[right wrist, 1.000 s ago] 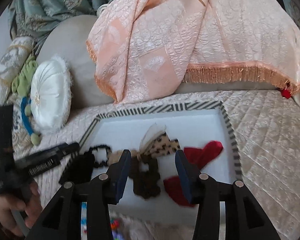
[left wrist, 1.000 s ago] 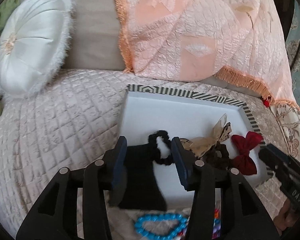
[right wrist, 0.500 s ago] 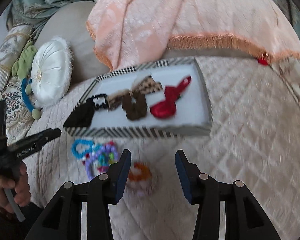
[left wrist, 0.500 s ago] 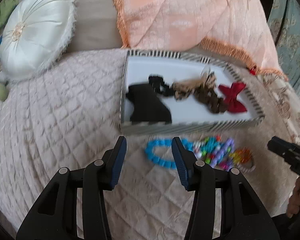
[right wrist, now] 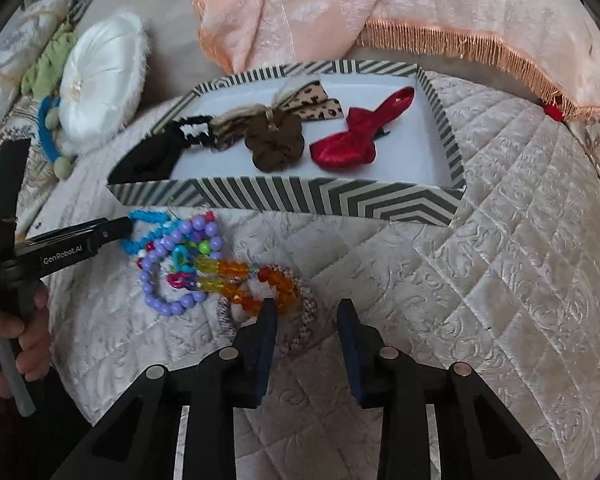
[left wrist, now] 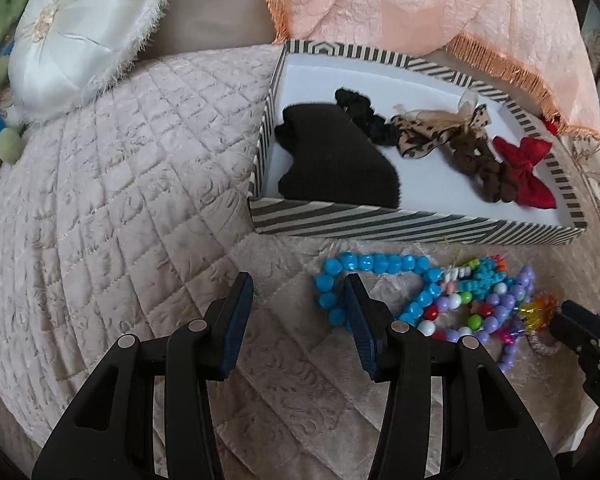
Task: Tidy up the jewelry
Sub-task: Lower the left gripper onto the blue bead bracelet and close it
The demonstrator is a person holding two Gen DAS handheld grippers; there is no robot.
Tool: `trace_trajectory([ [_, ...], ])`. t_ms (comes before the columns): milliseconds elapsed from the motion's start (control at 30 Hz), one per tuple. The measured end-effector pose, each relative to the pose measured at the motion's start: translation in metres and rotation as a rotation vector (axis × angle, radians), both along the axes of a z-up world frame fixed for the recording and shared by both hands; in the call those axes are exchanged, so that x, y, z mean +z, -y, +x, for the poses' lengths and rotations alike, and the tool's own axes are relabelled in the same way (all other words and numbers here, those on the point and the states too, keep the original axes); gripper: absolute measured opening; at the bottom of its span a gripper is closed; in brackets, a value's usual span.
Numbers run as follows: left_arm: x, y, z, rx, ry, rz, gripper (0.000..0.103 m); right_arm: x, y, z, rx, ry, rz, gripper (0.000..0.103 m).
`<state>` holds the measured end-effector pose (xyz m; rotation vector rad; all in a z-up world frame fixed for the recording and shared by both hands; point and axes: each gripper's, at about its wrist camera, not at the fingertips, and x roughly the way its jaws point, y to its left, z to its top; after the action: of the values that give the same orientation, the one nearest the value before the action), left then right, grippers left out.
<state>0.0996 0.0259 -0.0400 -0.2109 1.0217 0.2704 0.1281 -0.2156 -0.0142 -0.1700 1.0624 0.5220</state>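
Left tongs [left wrist: 298,292] hanging part-open, empty, beside blue bead bracelet [left wrist: 374,266] – right tongs [right wrist: 306,314] just been closing, nothing gripped, straddling speckled rope bracelet [right wrist: 306,314] lower centre.

"GenRobot.AI" is showing in white letters on black body of left gripper [right wrist: 118,227], seen from right wrist view, hand [right wrist: 16,344] gripping its handle below. Small pale characters are showing on right gripper [left wrist: 580,330] in left wrist view, cut off at picture edge, unreadable. Nothing else readable.
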Motion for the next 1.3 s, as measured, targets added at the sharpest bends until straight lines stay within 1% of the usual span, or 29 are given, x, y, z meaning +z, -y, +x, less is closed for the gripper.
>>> trace_trajectory([
  [133, -0.003, 0.004, 0.004, -0.009, -0.005, 0.036, 0.046, -0.004, -0.006, -0.002, 0.034, 0.008, -0.049, 0.03],
  [200, -0.004, 0.007, 0.004, -0.021, -0.004, 0.054, 0.041, -0.006, -0.01, -0.004, 0.058, 0.024, -0.084, 0.03],
  [233, -0.003, 0.008, 0.004, -0.031, -0.001, 0.054, 0.029, -0.007, -0.011, -0.005, 0.065, 0.026, -0.09, 0.03],
  [267, -0.003, 0.01, 0.005, -0.044, 0.0, 0.054, 0.02, -0.007, -0.011, -0.005, 0.072, 0.027, -0.094, 0.029],
  [300, -0.003, 0.012, 0.005, -0.053, -0.001, 0.061, 0.018, -0.007, -0.01, -0.005, 0.074, 0.026, -0.091, 0.029],
  [333, -0.003, 0.014, 0.005, -0.063, -0.001, 0.075, 0.013, -0.007, -0.009, -0.004, 0.076, 0.022, -0.091, 0.028],
  [367, -0.003, 0.015, 0.004, -0.069, -0.001, 0.085, 0.012, -0.006, -0.009, -0.004, 0.08, 0.02, -0.096, 0.023],
  [400, -0.003, 0.015, 0.005, -0.07, -0.001, 0.086, 0.012, -0.005, -0.007, -0.004, 0.08, 0.022, -0.107, 0.017],
  [467, -0.002, 0.011, 0.005, -0.064, 0.001, 0.076, 0.01, -0.004, -0.003, -0.004, 0.074, 0.029, -0.125, 0.009],
  [500, -0.001, 0.01, 0.005, -0.059, 0.002, 0.069, 0.01, -0.003, -0.001, -0.004, 0.07, 0.032, -0.133, 0.008],
  [567, 0.0, 0.008, 0.004, -0.051, 0.003, 0.064, 0.01, -0.001, 0.003, -0.004, 0.044, 0.046, -0.138, 0.007],
  [633, 0.001, 0.006, 0.001, -0.047, 0.002, 0.059, 0.01, 0.0, 0.009, -0.001, 0.004, 0.066, -0.178, 0.007],
  [767, -0.002, 0.006, 0.001, -0.043, -0.005, 0.049, 0.01, 0.003, 0.025, 0.003, -0.04, 0.061, -0.174, 0.007],
  [867, -0.003, 0.005, 0.002, -0.029, -0.002, 0.031, 0.01, 0.002, 0.03, 0.002, -0.046, 0.047, -0.157, 0.007],
  [1033, -0.005, 0.007, 0.002, -0.033, 0.003, 0.039, 0.011, -0.005, 0.028, 0.007, -0.056, 0.021, -0.147, 0.007],
  [1200, -0.003, 0.006, 0.0, -0.061, 0.014, 0.054, 0.01, -0.006, 0.026, 0.008, -0.053, 0.026, -0.159, 0.007],
  [1300, 0.002, 0.005, -0.006, -0.063, 0.023, 0.04, 0.01, -0.003, 0.028, 0.007, -0.059, 0.032, -0.151, 0.007],
])
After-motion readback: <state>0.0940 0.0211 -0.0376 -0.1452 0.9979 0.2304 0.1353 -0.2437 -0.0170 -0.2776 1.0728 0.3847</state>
